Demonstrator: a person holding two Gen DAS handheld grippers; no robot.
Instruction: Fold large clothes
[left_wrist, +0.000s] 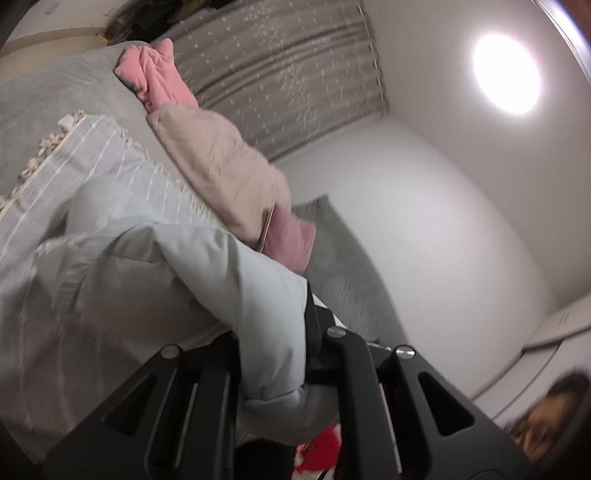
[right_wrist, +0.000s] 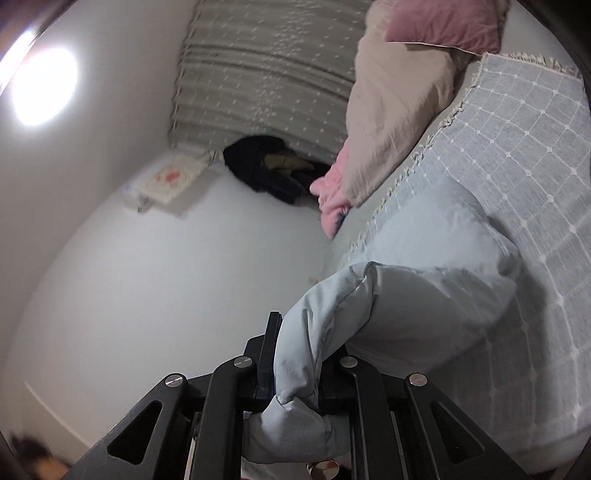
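White walls and a white ceiling with a round lit lamp (left_wrist: 506, 74) close in a bedroom, where a grey pleated curtain (left_wrist: 280, 81) with small pale dots hangs behind the bed (left_wrist: 55, 96). No brand, label or writing can be read anywhere (both views are blurred). On the bed lies a grey throw (right_wrist: 524, 147) with a white grid and fringe; beyond it, toward the curtain, sits a beige and pink pile of bedding (left_wrist: 221, 162). A dark heap of clothes (right_wrist: 269, 170) lies beside the bed, below the curtain. The pale blue padded garment (left_wrist: 166, 280) rests partly on the throw, its near edge lifted off the bed. The left hand-held gripper (left_wrist: 280, 369) is clamped tight on one bunched fold of it, and the right hand-held gripper (right_wrist: 295, 373) pinches another fold the same way.
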